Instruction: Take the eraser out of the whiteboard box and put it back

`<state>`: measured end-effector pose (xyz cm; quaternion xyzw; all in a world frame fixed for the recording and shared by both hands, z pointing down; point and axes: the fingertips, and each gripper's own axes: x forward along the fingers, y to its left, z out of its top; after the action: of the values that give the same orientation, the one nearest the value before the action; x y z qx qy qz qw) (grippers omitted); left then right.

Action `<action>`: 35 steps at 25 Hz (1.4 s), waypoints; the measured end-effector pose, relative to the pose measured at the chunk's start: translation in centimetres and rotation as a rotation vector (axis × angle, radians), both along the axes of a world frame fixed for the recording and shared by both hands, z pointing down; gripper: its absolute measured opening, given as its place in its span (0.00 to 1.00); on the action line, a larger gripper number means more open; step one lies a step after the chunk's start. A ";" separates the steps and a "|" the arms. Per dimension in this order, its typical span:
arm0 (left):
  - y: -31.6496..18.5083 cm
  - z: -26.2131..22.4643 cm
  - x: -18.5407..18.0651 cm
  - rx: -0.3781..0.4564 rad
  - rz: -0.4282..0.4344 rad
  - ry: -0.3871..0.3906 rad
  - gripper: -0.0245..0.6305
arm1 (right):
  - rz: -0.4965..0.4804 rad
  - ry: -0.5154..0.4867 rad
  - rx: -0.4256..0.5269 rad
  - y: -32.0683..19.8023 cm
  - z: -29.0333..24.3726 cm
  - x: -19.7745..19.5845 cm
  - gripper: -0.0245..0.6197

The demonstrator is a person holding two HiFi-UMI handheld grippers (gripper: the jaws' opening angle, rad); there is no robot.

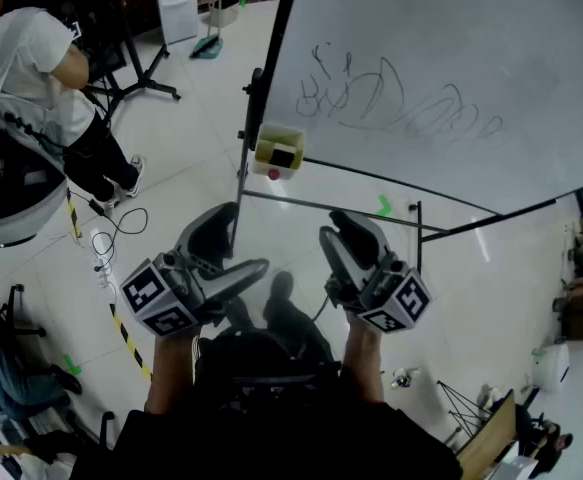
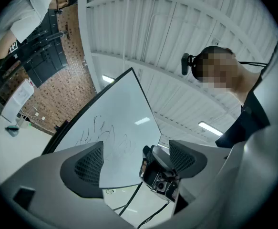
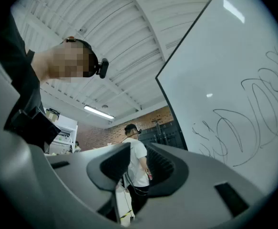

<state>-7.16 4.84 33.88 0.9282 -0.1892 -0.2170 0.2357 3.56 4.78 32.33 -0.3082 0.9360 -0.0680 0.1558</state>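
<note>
The grey left tool [image 2: 136, 162] has its jaws wide apart. A big white whiteboard with black scribbles [image 2: 114, 130] stands behind them.

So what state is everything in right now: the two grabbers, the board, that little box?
Left gripper: jaws wide apart, nothing between them.
Right gripper: jaws partly apart, nothing between them.
Whiteboard: scribbled on, not wiped.
Box: at the whiteboard's edge, neither gripper touching it.
Eraser: the dark block, seemingly sitting in the box.
</note>
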 end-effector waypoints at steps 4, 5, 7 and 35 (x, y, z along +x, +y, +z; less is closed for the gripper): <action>-1.6 0.0 0.0 0.001 -0.026 -0.009 0.69 | -0.019 0.005 0.007 -1.8 0.0 0.2 0.25; -2.1 -0.1 0.1 0.002 -0.034 -0.014 0.69 | -0.027 0.003 0.012 -2.4 -0.1 0.3 0.25; -3.2 -0.1 0.6 0.003 -0.051 -0.027 0.69 | -0.042 -0.005 0.017 -3.9 0.0 0.7 0.25; -13.5 1.4 7.3 -0.058 -0.253 -0.176 0.69 | -0.250 0.174 -0.061 -17.9 6.4 4.9 0.34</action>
<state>0.10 -8.66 35.30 0.9052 -0.3306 -0.1574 0.2156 8.46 -13.15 38.77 -0.1987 0.9745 -0.0885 0.0550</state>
